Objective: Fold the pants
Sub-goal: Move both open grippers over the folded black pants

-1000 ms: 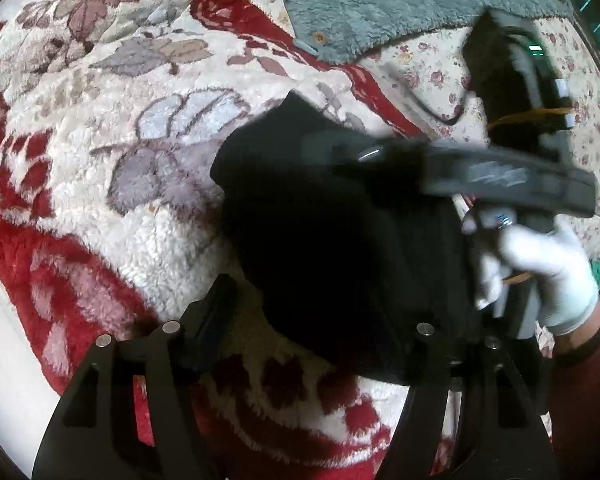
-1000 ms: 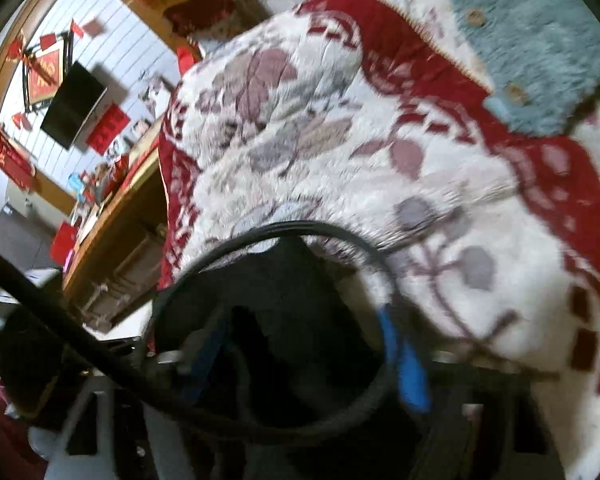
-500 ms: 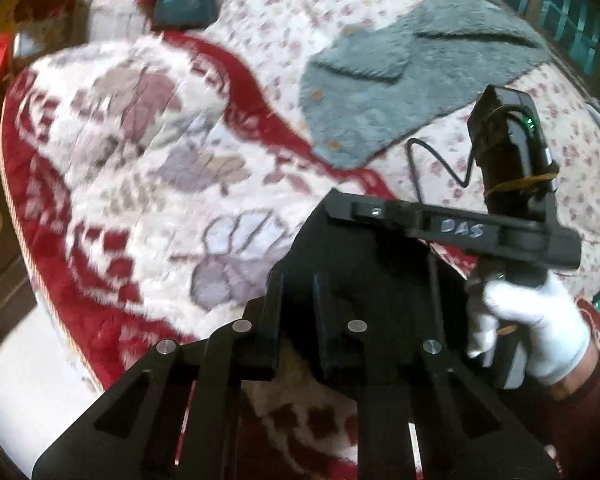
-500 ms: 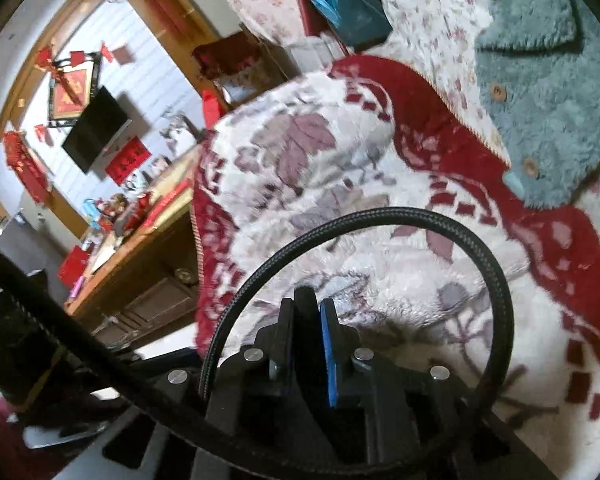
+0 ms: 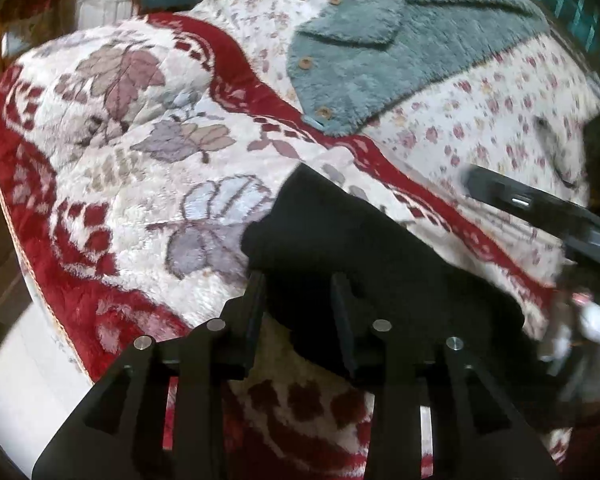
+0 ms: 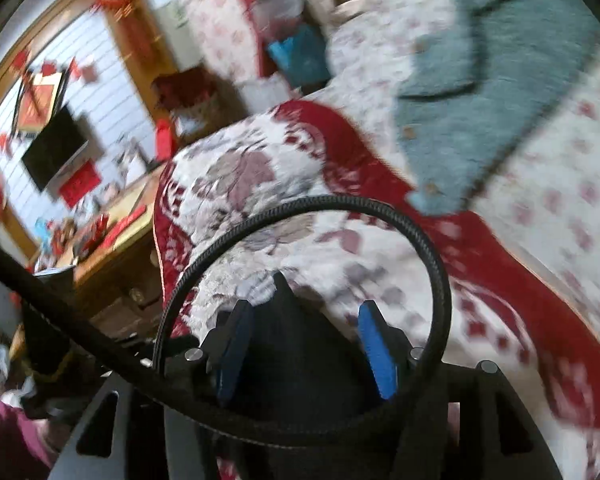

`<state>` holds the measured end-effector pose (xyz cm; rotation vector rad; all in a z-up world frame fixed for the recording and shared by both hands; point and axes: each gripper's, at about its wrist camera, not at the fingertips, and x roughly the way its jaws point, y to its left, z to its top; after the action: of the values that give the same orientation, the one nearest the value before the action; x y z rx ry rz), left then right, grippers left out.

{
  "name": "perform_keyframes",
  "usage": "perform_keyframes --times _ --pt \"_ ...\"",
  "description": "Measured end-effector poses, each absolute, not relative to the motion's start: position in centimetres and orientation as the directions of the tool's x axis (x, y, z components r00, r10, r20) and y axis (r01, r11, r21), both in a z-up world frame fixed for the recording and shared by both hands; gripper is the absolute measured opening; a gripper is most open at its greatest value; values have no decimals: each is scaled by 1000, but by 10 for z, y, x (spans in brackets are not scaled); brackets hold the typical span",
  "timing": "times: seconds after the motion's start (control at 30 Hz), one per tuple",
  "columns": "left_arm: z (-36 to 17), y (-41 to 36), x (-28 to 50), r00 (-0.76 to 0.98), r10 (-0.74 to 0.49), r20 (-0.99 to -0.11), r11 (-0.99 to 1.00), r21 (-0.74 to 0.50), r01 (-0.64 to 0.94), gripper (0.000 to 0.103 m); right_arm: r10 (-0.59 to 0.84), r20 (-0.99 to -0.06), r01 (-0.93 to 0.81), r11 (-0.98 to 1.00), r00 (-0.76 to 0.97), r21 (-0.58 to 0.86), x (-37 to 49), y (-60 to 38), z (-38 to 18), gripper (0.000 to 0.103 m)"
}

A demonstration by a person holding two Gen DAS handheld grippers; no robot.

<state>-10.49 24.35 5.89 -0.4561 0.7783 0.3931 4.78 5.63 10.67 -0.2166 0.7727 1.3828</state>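
Observation:
The black pants (image 5: 384, 256) lie as a folded bundle on the red and white leaf-patterned blanket (image 5: 140, 152). My left gripper (image 5: 297, 284) hovers at the bundle's near edge. Its jaws are opening, the black fingers (image 5: 256, 300) stand apart, and they press on nothing. In the right wrist view the pants (image 6: 300, 344) sit below and between the blue pads (image 6: 376, 344) of my right gripper (image 6: 306, 332). Those jaws are also opening and do not pinch the cloth. The right gripper (image 5: 540, 208) shows blurred at the right of the left wrist view, with a white-gloved hand (image 5: 596, 320) under it.
A teal fleece garment (image 5: 400, 52) with wooden buttons lies further back on the floral sheet (image 5: 480, 132). The bed's edge drops to pale floor (image 5: 16, 360) on the left. A black cable (image 6: 380, 208) loops over the right wrist view, with a wooden cabinet (image 6: 112, 256) beside the bed.
Half a second ago both grippers had their jaws closed; now both stand apart. The right gripper has swung away to the right and lifted off the bundle, which stays on the blanket.

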Motion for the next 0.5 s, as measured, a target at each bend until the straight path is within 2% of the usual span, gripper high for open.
perform_keyframes --times 0.07,0.2,0.5 --pt "63 228 -103 649 176 -740 855 -211 -473 33 806 -593 -902 263 10 342 53 19 103 53" --pt "73 198 -100 667 211 -715 889 -143 -435 44 819 -571 -826 358 54 436 55 -64 86 53" --pt "90 114 -83 710 121 -693 956 -110 -271 44 771 -600 -707 547 215 449 27 -213 64 54"
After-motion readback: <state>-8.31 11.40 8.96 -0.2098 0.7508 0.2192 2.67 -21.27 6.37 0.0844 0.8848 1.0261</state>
